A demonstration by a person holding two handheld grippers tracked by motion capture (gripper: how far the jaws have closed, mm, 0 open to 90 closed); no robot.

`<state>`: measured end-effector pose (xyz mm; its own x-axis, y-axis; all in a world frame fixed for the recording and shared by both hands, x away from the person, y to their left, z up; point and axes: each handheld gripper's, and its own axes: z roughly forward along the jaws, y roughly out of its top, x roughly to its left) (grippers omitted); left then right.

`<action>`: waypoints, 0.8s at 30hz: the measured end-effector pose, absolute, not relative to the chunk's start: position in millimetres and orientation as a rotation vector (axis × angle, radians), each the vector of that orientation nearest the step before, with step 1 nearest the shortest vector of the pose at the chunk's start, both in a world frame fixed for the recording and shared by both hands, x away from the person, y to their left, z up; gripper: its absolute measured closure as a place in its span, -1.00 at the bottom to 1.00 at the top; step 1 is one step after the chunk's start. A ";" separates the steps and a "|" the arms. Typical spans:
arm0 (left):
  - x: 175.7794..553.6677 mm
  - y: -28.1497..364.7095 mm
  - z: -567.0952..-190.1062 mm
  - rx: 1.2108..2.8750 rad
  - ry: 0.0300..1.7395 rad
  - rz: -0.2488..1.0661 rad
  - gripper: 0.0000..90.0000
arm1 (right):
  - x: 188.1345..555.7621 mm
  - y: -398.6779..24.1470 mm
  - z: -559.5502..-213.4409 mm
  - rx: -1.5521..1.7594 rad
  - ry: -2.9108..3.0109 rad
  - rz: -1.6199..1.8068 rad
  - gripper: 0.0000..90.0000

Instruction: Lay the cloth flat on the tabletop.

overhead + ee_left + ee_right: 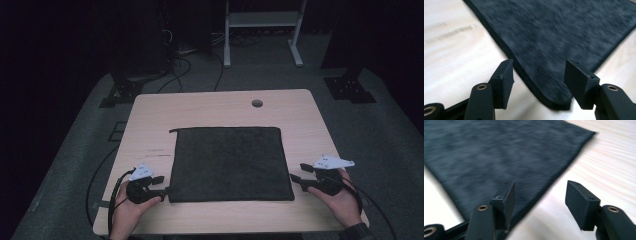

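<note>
**Both tools spread at the near corners of a flat dark cloth**

Left tool [162, 184] sits just off the near left corner of the dark cloth [230, 162], and right tool [299, 172] sits just off the cloth's near right corner. The cloth lies flat and squared in the middle of the worktop [150, 112], with a round hole [257, 103] in the worktop beyond the cloth's far edge. In the left gripper view the jaws stand apart with the rounded corner of the cloth [554, 37] lying between them, pads clear of the fabric, so nothing is pinched. In the right gripper view the jaws are likewise spread; the cloth [489, 152] passes behind the left-hand jaw and its edge runs between the two, while the other jaw stands over bare worktop [614, 157]. Neither tool presses on anything.

Step in hand, as judged: the cloth looks thick at its edge, as if already doubled, and rests freely, with both tools at its near corners and gripping nothing. Whether they are arriving for a grip or leaving one cannot be told.

Next move, as judged: a further fold would call for each tool to close on its own corner, catching every layer, then lift both corners together and carry them evenly toward the cloth's far edge so the sides stay aligned.
</note>
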<state>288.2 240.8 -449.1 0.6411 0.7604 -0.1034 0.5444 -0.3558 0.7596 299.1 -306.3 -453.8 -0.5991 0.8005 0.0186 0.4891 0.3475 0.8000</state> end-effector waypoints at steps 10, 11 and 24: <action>322.3 248.6 -450.7 1.998 1.067 0.387 -0.06 | 341.4 -332.2 -467.7 1.258 2.151 0.997 -0.19; 325.3 248.4 -450.9 1.989 1.084 0.394 -0.09 | 343.9 -333.6 -468.6 1.267 2.147 0.996 -0.20; 365.9 238.0 -457.2 2.042 1.126 0.427 -0.04 | 353.6 -344.4 -483.1 1.337 2.153 0.959 -0.23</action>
<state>365.9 238.0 -457.2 0.5568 0.8282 -0.0645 0.5773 -0.3299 0.7469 353.6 -344.4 -483.1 -0.4438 0.8961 0.0008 0.6002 0.2966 0.7429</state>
